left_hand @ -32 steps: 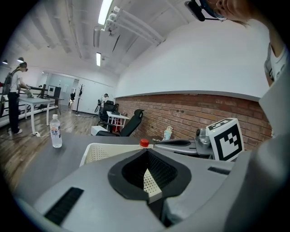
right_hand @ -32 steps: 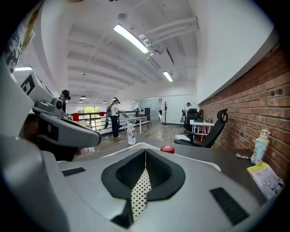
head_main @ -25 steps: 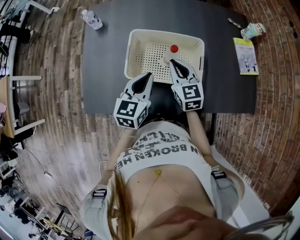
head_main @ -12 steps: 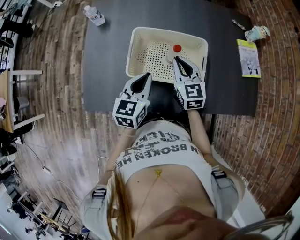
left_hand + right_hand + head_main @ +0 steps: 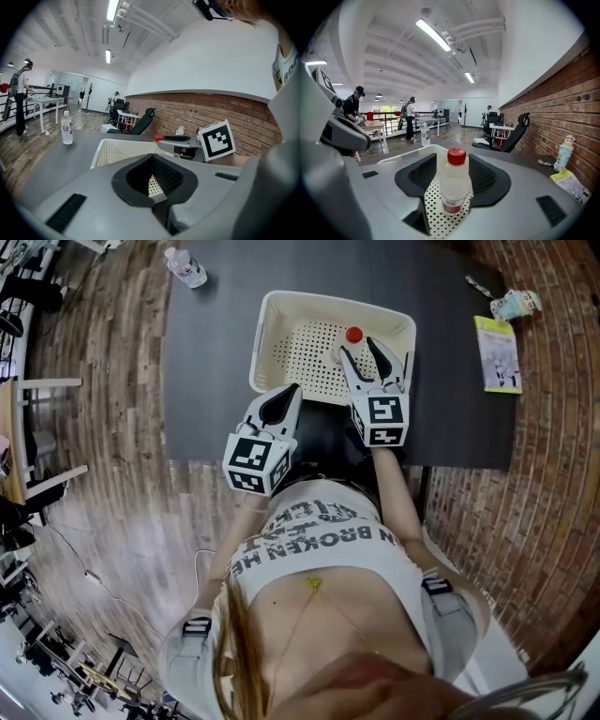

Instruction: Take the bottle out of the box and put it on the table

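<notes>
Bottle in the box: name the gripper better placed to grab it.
Right. The right gripper has just opened its fingers with the bottle between them; the left gripper sits shut at the near rim of the box.

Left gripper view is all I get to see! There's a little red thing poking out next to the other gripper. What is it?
Observer: That's the red cap of a clear bottle standing upright inside the white box.
Operator: Is it getting squeezed?
Observer: No. The right gripper has just been opening its jaws. The bottle stands between them, but they aren't pressing on it.
Operator: What's hiding past that gripper?
Observer: A yellow booklet lies flat on the dark table, to the right of the box.
</notes>
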